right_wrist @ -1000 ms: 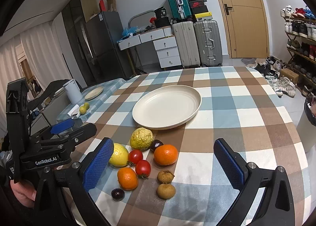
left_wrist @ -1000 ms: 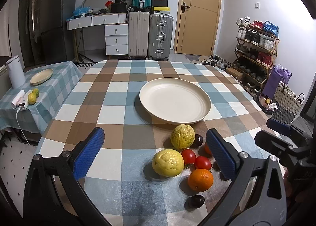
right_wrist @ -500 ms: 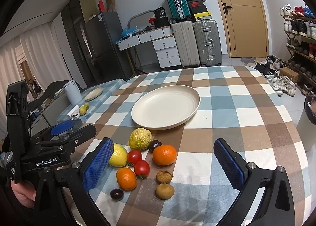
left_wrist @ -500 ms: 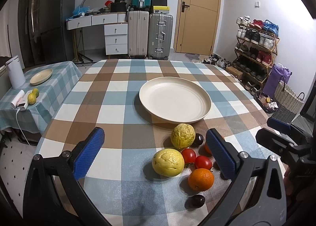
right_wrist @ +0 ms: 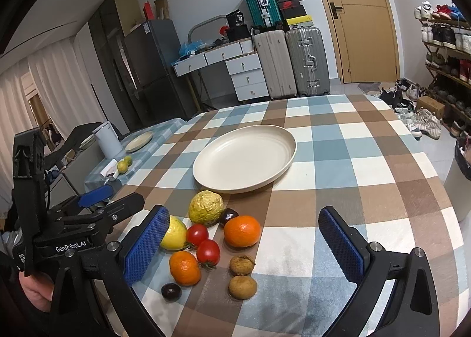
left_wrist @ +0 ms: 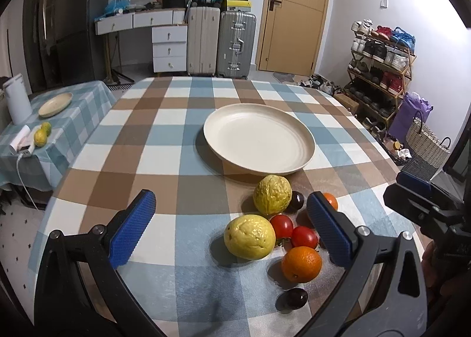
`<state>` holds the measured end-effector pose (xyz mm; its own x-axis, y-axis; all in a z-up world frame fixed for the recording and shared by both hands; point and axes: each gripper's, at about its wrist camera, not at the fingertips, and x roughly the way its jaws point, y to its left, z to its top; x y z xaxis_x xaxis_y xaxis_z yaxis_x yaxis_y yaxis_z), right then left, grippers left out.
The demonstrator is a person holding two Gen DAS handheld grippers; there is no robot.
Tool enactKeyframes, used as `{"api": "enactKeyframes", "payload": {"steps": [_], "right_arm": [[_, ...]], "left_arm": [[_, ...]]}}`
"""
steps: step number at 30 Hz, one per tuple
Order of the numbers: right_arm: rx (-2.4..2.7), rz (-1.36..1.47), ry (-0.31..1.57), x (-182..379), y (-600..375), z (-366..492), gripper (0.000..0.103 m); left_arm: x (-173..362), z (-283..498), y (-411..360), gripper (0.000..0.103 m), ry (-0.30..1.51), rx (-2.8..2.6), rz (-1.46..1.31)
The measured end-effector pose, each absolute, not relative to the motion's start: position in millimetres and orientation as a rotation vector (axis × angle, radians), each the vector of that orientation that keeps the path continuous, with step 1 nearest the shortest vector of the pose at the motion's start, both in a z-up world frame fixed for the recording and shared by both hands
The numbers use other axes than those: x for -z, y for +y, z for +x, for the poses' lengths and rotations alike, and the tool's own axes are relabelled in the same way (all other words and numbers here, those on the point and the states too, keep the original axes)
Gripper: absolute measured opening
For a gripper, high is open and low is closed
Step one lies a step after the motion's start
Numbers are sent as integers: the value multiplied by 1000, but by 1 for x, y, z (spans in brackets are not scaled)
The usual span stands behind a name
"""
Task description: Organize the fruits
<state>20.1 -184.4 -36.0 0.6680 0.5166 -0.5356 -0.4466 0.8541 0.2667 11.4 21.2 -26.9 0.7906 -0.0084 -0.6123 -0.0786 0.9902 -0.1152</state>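
Note:
A cream plate (left_wrist: 259, 139) (right_wrist: 244, 157) lies empty mid-table. In front of it is a fruit cluster: two bumpy yellow fruits (left_wrist: 272, 194) (left_wrist: 250, 236), two tomatoes (left_wrist: 304, 237) (right_wrist: 208, 251), two oranges (left_wrist: 301, 264) (right_wrist: 242, 231), two dark plums (left_wrist: 293, 298) (right_wrist: 228, 216) and two brown fruits (right_wrist: 242, 287). My left gripper (left_wrist: 229, 231) is open and empty above the near table, over the cluster's left side. My right gripper (right_wrist: 244, 245) is open and empty, above the cluster.
The checked tablecloth (left_wrist: 141, 142) covers the table. A side table at left carries a small plate (left_wrist: 55, 100), a white jug (left_wrist: 17, 98) and two small citrus fruits (left_wrist: 41, 136). Suitcases (left_wrist: 220, 39), drawers and a shoe rack (left_wrist: 379, 72) stand beyond.
Both grippers have drifted very slightly; the fruit and plate have not moved. Both stay open.

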Motion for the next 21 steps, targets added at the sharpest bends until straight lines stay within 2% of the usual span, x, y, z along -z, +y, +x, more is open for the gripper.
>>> {"api": "enactKeyframes", "payload": {"steps": [12, 18, 21], "right_arm": [[-537, 142, 686, 55, -184, 36, 103], [-534, 150, 709, 63, -183, 46, 103], [-532, 153, 716, 66, -182, 51, 103]], "left_arm": [[65, 40, 39, 101, 775, 91, -276], [82, 51, 47, 90, 824, 189, -365], [92, 59, 50, 79, 855, 234, -409]]}}
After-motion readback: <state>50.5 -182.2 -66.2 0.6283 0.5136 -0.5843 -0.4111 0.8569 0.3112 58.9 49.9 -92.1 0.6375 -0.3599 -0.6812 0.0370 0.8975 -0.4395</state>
